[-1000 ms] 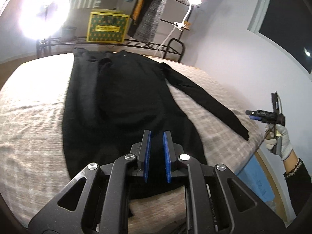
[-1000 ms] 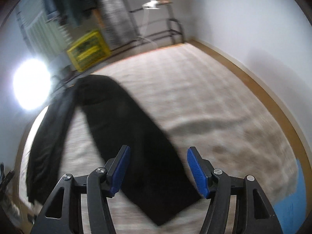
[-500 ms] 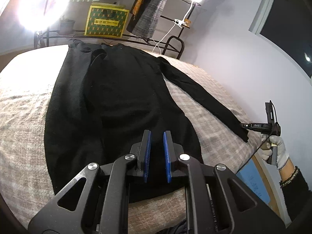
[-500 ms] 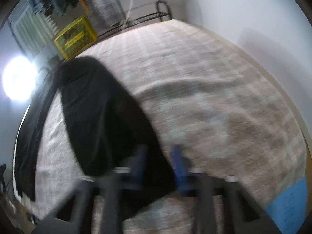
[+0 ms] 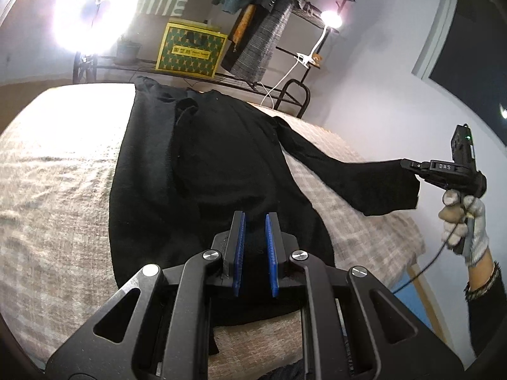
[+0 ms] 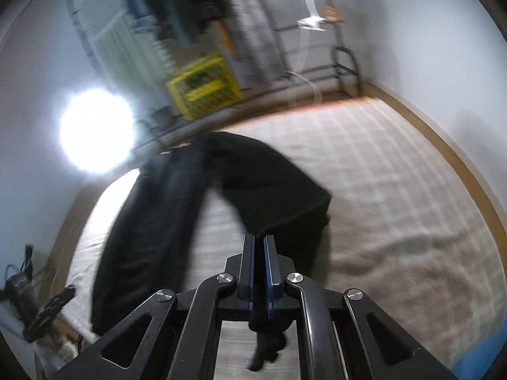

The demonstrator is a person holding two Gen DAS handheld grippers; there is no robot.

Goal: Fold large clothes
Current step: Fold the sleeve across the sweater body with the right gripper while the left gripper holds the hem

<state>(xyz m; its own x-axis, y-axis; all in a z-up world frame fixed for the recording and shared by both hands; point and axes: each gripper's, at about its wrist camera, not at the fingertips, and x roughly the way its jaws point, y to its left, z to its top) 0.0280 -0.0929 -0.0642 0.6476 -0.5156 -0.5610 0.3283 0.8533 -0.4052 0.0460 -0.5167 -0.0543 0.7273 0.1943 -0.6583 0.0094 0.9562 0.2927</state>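
Right wrist view shows your right gripper [image 6: 259, 243] with jaws clamped on the black garment's [image 5: 206, 183] sleeve [image 6: 272, 190] mid-frame, while your left gripper [image 5: 255, 221] holds jaws nearly together above the hem.

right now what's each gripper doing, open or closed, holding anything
Left gripper: nearly closed, above the black garment; a grip cannot be told.
Right gripper: closed on the sleeve cuff.

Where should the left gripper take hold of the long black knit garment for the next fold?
Probably the hem of the long black knit garment, approached from the bed's near edge: that edge lies flat right below the left gripper, while the right gripper has the sleeve cuff pinched and lifted.
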